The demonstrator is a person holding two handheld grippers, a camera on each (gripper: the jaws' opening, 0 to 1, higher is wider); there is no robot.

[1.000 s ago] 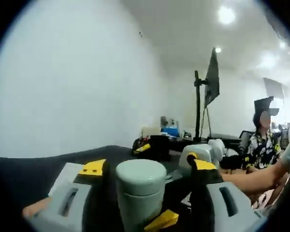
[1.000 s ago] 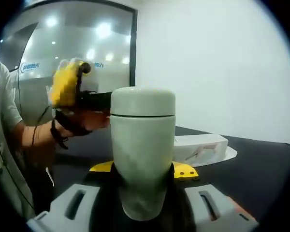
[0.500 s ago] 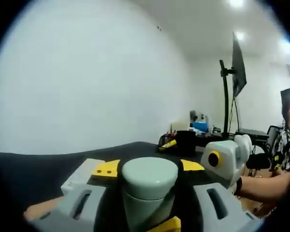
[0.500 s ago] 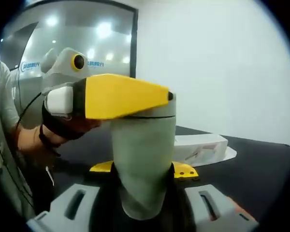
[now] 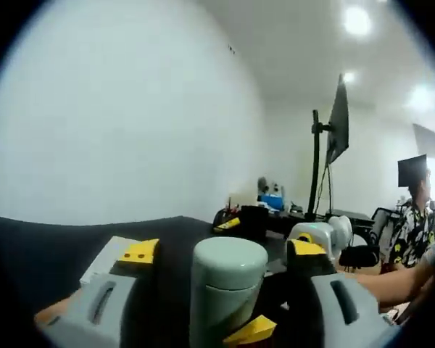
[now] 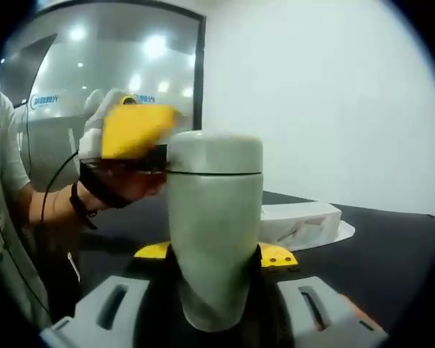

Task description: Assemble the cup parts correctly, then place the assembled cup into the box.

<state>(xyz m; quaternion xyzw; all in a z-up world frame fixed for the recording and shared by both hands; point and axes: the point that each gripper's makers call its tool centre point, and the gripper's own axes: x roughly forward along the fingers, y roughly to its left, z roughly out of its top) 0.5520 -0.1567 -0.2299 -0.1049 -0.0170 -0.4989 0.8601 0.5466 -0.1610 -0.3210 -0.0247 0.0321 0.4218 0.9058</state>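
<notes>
A pale green cup (image 6: 214,232) with its lid (image 6: 214,152) on stands upright in the right gripper view. My right gripper (image 6: 216,254) is shut on the cup's lower body, with a yellow tip showing on either side. The left gripper (image 6: 134,130) hovers, blurred, at lid height just left of the cup, held by a hand. In the left gripper view the same cup (image 5: 221,304) rises between my left gripper's (image 5: 221,250) jaws. They stand open, with a gap on each side of the lid (image 5: 228,261).
A white box (image 6: 304,221) lies on the black table (image 6: 391,254) behind the cup, also seen as the white box (image 5: 105,257) in the left gripper view. A monitor on a stand (image 5: 337,119) and a seated person (image 5: 413,217) are far right. A glass partition (image 6: 94,65) is behind the hand.
The left gripper's yellow finger lay across the lid's front half a second ago and now sits off to the cup's left. Its jaws stand wider. The right gripper and cup have not moved.
</notes>
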